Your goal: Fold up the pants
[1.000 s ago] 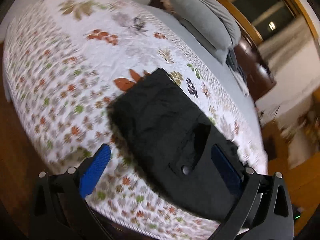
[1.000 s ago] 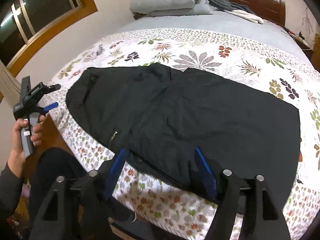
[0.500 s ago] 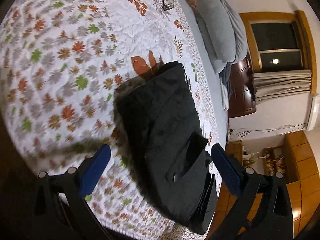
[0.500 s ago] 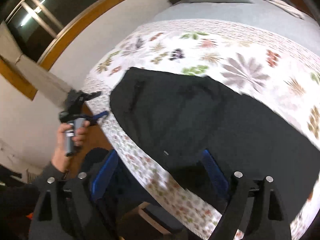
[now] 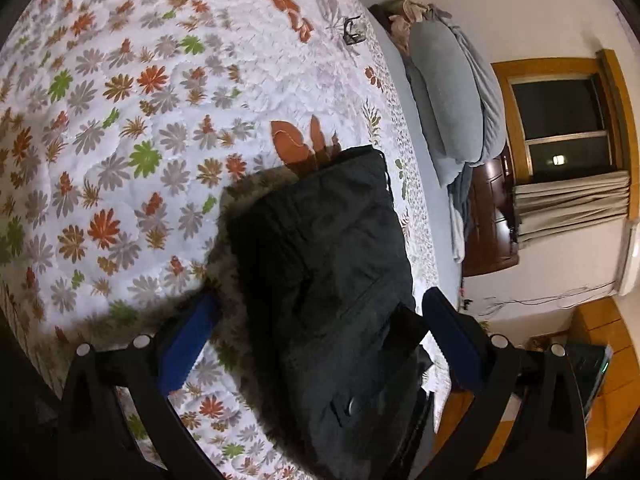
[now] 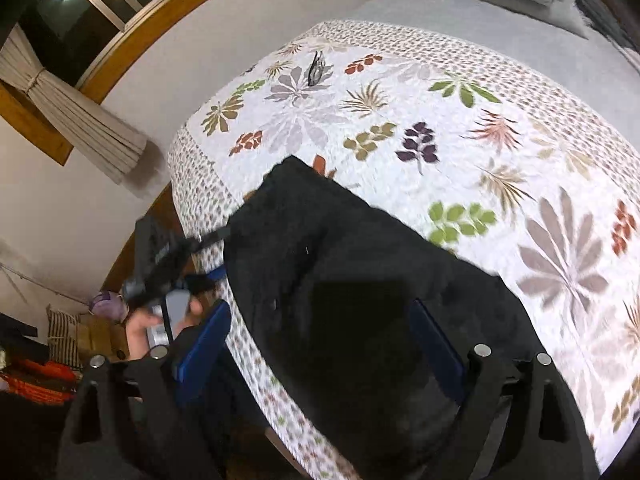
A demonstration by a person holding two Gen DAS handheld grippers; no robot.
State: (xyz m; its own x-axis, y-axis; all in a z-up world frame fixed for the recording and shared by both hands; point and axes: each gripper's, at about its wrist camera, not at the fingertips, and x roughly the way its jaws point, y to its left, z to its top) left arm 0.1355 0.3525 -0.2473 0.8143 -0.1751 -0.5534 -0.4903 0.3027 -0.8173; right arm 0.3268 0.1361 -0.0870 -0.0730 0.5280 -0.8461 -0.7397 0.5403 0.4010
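Left wrist view looks down on the black pants (image 5: 320,264), which lie on a floral quilt (image 5: 120,120) spread over the bed, close to its near edge. The left gripper (image 5: 316,332) is spread wide, its blue pads on either side of the garment with nothing pinched between them; whether the pads touch the cloth cannot be told. A buttoned pocket flap (image 5: 352,404) shows on the pants near the bottom of this view. Beyond the pants, grey pillows (image 5: 452,92) are stacked at the head of the bed, a small dark object (image 5: 354,32) that cannot be identified rests on the quilt near them, and a dark wooden headboard (image 5: 488,220) stands behind. A wood-framed window (image 5: 564,120) with a tied beige curtain (image 5: 572,204) fills the wall to the right.

Right wrist view shows the same pants (image 6: 360,280) as a dark, motion-blurred mass draped to the quilt's (image 6: 480,128) edge. The right gripper (image 6: 320,340) is likewise spread apart, straddling the fabric, holding nothing. To its left, off the side of the bed, the person's hand (image 6: 160,320) grips the left gripper's handle, blurred. Another curtain (image 6: 76,120) hangs against the wall beyond
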